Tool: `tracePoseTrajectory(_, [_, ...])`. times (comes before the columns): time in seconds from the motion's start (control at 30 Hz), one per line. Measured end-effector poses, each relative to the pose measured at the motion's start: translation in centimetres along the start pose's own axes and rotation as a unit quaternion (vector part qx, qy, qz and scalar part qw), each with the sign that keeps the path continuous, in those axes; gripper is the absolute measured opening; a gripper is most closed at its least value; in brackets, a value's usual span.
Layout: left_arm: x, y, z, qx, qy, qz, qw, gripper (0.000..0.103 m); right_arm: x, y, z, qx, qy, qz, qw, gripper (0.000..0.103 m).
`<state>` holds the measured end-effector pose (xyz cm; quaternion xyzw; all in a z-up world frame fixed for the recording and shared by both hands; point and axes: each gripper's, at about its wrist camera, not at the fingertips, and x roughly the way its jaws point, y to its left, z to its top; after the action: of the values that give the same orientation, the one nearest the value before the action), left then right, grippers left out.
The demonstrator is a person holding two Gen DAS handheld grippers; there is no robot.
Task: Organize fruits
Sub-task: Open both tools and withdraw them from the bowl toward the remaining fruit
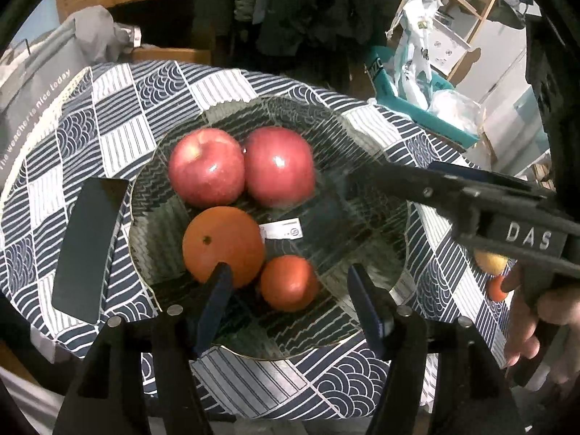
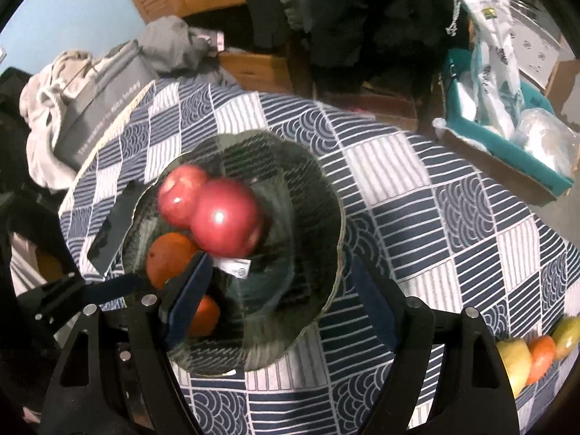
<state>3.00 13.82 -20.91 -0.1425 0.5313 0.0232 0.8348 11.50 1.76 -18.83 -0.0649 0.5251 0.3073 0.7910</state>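
A ribbed glass plate (image 1: 362, 224) sits on the patterned cloth and holds two red apples (image 1: 206, 166) (image 1: 279, 165), a large orange (image 1: 221, 243) and a small orange (image 1: 290, 282). My left gripper (image 1: 290, 304) stands open low over the plate's near side. The small orange lies between its fingers with a gap on each side. Its left finger overlaps the large orange's lower edge. My right gripper (image 2: 281, 301) is open above the plate (image 2: 319, 195), with nothing between its fingers. Several loose fruits (image 2: 525, 359) lie at the table's right edge.
A black phone (image 1: 87, 250) lies left of the plate, touching its rim. A white label (image 1: 282, 230) is stuck to the plate. The right gripper's black body (image 1: 507, 217), held by a hand (image 1: 543, 326), crosses the plate's right side. Bags, boxes and clothes crowd beyond the table.
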Motion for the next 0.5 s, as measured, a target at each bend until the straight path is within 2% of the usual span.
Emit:
tracePoseTrajectory(0.13, [-1.1,-0.6,0.3,0.006,-0.017,0.000,0.9998,0.067,-1.4,-0.6,0.3,0.011,-0.016,-0.003,1.000,0.080])
tracePoseTrajectory(0.5, [-3.4,-2.8,0.7,0.034,-0.047,-0.010,0.9983,0.067,-6.5,-0.8,0.4,-0.004,-0.065,-0.060,0.996,0.080])
